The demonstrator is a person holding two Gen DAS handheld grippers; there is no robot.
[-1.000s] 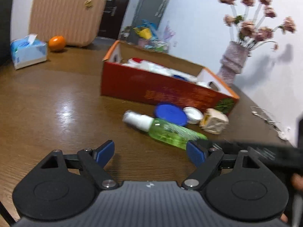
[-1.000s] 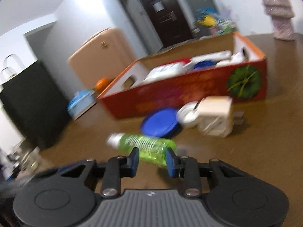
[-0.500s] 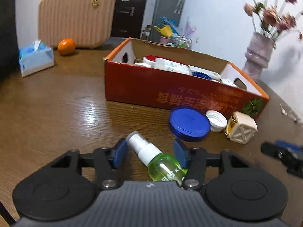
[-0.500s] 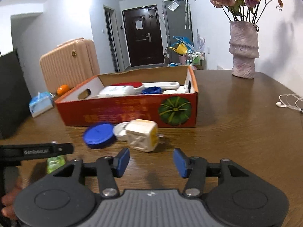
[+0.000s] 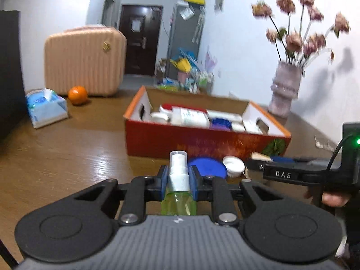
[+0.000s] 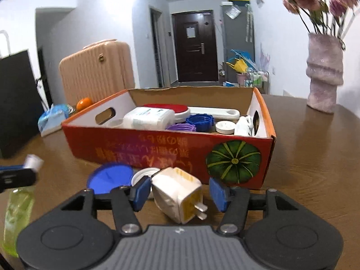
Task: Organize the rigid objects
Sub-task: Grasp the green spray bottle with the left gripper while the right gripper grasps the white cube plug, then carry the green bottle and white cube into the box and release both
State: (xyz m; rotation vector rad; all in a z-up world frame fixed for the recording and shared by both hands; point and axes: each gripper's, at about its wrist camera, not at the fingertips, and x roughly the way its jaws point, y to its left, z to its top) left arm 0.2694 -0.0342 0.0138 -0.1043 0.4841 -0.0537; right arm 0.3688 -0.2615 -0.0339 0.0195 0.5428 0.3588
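My left gripper [image 5: 178, 183] is shut on a green spray bottle [image 5: 178, 193] by its white neck, lifted in front of the red cardboard box [image 5: 202, 142]. The bottle also shows in the right wrist view [image 6: 19, 211] at the far left. My right gripper [image 6: 180, 190] is open, its fingers on either side of a white plug adapter [image 6: 177, 193] lying on the wooden table [image 6: 315, 168]. A blue lid [image 6: 110, 176] and a white cap [image 6: 144, 173] lie just beyond the adapter, against the box [image 6: 171, 150], which holds several bottles and lids.
A vase of flowers [image 6: 324, 76] stands at the back right. A tissue pack [image 5: 46, 110], an orange [image 5: 77, 95] and a pink suitcase [image 5: 84, 59] are at the back left. White earphones [image 5: 321, 144] lie at the right edge.
My left gripper has closed on the spray bottle's neck and lifted it. My right gripper has moved forward so its open fingers now flank the plug adapter.
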